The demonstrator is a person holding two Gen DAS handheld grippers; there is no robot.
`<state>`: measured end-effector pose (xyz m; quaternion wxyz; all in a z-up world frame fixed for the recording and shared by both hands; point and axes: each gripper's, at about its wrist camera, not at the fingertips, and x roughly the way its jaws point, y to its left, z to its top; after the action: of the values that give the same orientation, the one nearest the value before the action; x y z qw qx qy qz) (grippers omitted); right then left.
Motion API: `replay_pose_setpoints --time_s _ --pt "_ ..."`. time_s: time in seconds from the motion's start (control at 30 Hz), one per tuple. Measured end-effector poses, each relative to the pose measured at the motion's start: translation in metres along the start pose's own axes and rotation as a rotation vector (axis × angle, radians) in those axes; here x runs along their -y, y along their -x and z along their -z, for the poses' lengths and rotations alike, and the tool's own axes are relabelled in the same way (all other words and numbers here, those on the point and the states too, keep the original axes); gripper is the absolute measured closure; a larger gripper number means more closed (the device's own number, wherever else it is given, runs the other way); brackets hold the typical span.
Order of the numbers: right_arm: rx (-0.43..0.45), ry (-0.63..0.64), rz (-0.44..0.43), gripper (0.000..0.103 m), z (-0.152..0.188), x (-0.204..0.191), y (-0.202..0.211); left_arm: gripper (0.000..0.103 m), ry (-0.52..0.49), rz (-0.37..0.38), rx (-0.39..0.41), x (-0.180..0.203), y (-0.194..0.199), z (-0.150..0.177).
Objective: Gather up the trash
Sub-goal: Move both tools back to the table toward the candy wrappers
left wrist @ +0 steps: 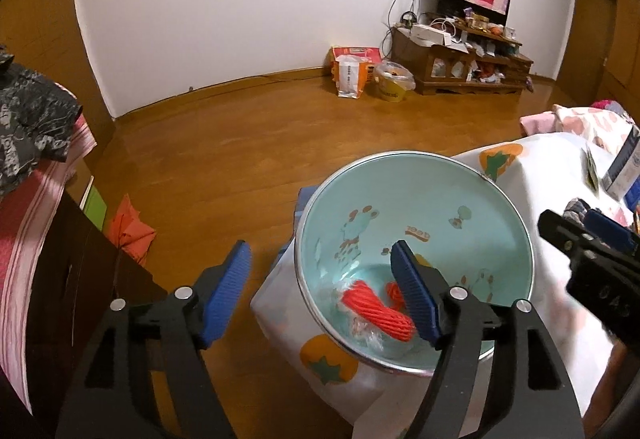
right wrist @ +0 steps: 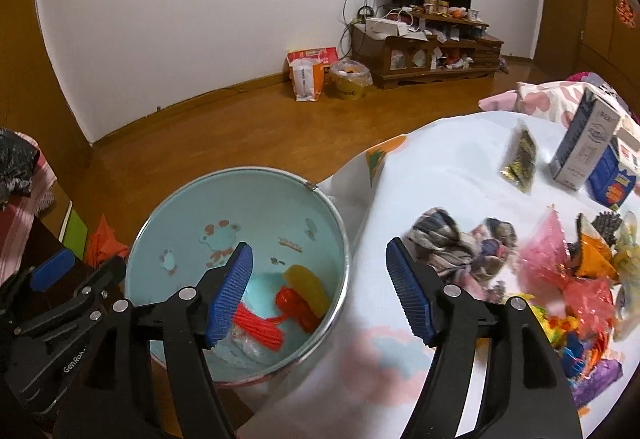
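Observation:
A light blue bin with a metal rim (left wrist: 400, 155) stands beside the white-clothed table (right wrist: 440, 167). At its bottom lie a red net (left wrist: 376, 309), a yellow wrapper (right wrist: 308, 285) and some clear plastic. My left gripper (left wrist: 320, 247) hovers open over the bin's near left rim with nothing between its fingers. My right gripper (right wrist: 320, 247) is open too, spanning the bin's right rim (right wrist: 344, 239) and the table edge, and holds nothing. On the table lies a trash pile: a crumpled patterned wrapper (right wrist: 452, 243), pink cellophane (right wrist: 548, 255) and an orange wrapper (right wrist: 592, 259).
A grey carton (right wrist: 584, 143), a blue box (right wrist: 612, 179) and a dark packet (right wrist: 520, 159) stand further back on the table. Dark furniture (left wrist: 80, 279) draped with cloth is at the left. An orange cloth (left wrist: 128, 231) lies on the wooden floor. Bags and a low cabinet (left wrist: 460, 67) line the far wall.

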<state>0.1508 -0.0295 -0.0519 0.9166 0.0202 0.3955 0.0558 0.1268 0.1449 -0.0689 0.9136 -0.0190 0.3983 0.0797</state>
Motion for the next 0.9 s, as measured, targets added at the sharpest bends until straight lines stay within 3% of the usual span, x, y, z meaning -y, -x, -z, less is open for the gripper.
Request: replay_pose_setpoints --time_s 0.3,0.37,0.47,0.9 --pt "0.032 -0.043 0.032 0.028 0.013 0.028 0.038 0.022 -0.022 -0.011 0.027 0.017 0.032 0.013" --pt "0.043 -0.062 0.048 0.028 0.017 0.038 0.048 0.014 -0.028 -0.01 0.032 0.024 0.039 0.016" --pt "0.054 -0.09 0.07 0.027 0.025 0.056 0.062 0.01 -0.044 0.01 0.038 0.036 0.049 0.021" --pt "0.065 -0.224 0.174 0.027 0.061 0.122 0.103 0.007 -0.156 0.095 0.033 0.097 0.084 0.049"
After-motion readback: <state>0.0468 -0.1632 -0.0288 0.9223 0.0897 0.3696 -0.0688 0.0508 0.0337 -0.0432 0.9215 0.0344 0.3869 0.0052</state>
